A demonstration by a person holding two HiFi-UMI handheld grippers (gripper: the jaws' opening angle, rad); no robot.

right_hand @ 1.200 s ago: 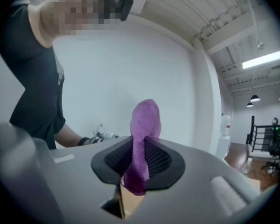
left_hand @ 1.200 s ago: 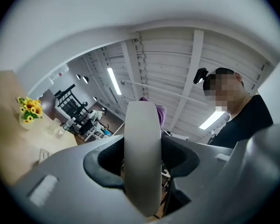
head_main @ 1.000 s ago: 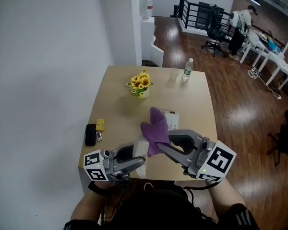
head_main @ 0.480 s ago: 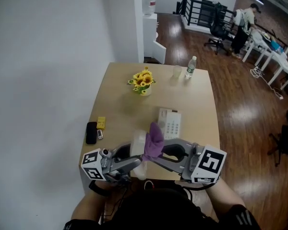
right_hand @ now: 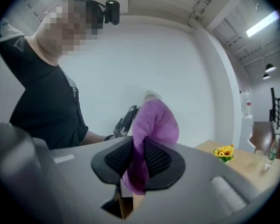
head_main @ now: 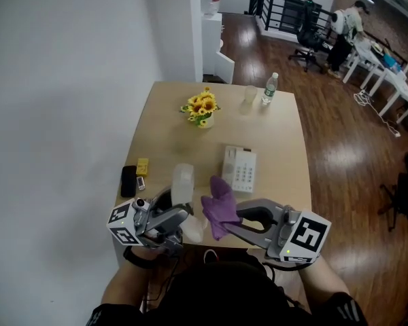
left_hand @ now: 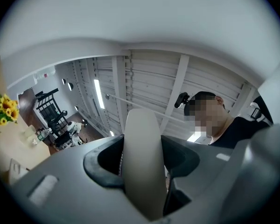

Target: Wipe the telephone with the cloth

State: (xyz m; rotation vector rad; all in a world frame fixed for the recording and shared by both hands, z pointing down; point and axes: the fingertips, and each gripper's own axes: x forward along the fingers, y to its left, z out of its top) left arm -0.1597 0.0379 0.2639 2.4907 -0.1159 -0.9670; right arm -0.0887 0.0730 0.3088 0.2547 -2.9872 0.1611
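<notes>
A light wooden table (head_main: 279, 148) stands against a white wall (head_main: 68, 80) on a dark wood floor (head_main: 340, 148), with a person (head_main: 343, 29) at white desks (head_main: 387, 80) far behind. On the table lie one telephone base (head_main: 239, 169), one pot of sunflowers (head_main: 202, 107), one clear cup (head_main: 249, 95), one water bottle (head_main: 270, 87) and, near the left edge, one black object (head_main: 128, 180) beside one yellow object (head_main: 142, 166) (a third, tiny item next to them is too small to identify). The base lies flat, its long axis running from the near edge toward the far edge. The left gripper (head_main: 173, 217) has its jaws pressed against the single cream handset (head_main: 181, 182), held above the table's near left part, to the left of the base; the handset's long axis follows the jaws, its free end pointing up and away toward the ceiling, its lower end hidden inside the grip. The right gripper (head_main: 232, 216) pinches the one purple cloth (head_main: 219, 197), which bunches above the jaws just beside the handset.
</notes>
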